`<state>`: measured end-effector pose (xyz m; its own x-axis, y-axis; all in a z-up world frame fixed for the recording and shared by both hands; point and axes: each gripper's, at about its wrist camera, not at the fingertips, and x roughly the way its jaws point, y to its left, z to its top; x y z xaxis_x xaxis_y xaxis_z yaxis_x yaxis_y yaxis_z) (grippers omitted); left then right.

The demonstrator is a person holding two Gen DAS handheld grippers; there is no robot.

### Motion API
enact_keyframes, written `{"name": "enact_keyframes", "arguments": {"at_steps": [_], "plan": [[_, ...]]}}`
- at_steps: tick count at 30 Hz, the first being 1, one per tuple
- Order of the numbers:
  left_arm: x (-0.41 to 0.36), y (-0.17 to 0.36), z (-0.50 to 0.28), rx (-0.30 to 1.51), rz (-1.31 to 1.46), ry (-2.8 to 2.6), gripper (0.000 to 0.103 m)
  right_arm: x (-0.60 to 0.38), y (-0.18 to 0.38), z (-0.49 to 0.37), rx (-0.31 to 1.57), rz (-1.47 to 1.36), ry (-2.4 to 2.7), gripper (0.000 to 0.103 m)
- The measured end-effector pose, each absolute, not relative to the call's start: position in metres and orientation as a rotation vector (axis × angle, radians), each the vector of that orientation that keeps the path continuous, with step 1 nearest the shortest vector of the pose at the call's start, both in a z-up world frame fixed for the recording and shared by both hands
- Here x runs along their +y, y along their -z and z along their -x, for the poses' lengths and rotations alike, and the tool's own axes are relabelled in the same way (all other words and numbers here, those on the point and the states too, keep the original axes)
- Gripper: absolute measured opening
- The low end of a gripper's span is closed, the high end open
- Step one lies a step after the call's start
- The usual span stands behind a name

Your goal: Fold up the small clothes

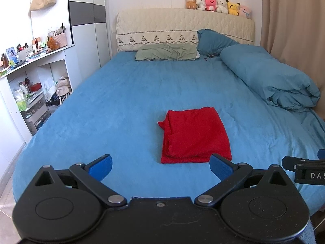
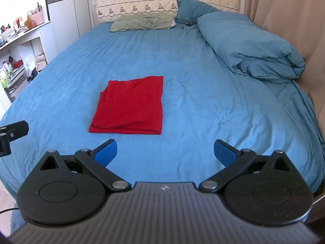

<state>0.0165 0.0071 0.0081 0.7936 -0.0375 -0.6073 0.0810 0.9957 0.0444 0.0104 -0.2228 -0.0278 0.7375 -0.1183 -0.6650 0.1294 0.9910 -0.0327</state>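
Note:
A red garment (image 1: 195, 136) lies folded into a rough rectangle on the blue bed sheet (image 1: 113, 105), near the foot of the bed. It also shows in the right wrist view (image 2: 130, 107). My left gripper (image 1: 161, 167) is open and empty, held above the sheet just short of the garment's near edge. My right gripper (image 2: 165, 152) is open and empty, held above the sheet in front of the garment and a little to its right. Neither gripper touches the cloth.
A rolled blue duvet (image 1: 270, 79) lies along the bed's right side. Green (image 1: 166, 52) and blue (image 1: 215, 40) pillows lie at the headboard, with plush toys (image 1: 218, 6) on top. White cluttered shelves (image 1: 30, 81) stand left. A curtain (image 1: 294, 24) hangs right.

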Motion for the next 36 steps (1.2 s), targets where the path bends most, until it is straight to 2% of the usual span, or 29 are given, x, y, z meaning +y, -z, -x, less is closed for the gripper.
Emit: {"name": "enact_keyframes", "arguments": {"at_steps": [36], "plan": [[0.0083,-0.0126,-0.0153,0.652,-0.076,0.046,0.103,-0.2156,0.0263,-0.0069,0.734,-0.015,0.139,0.103]]}}
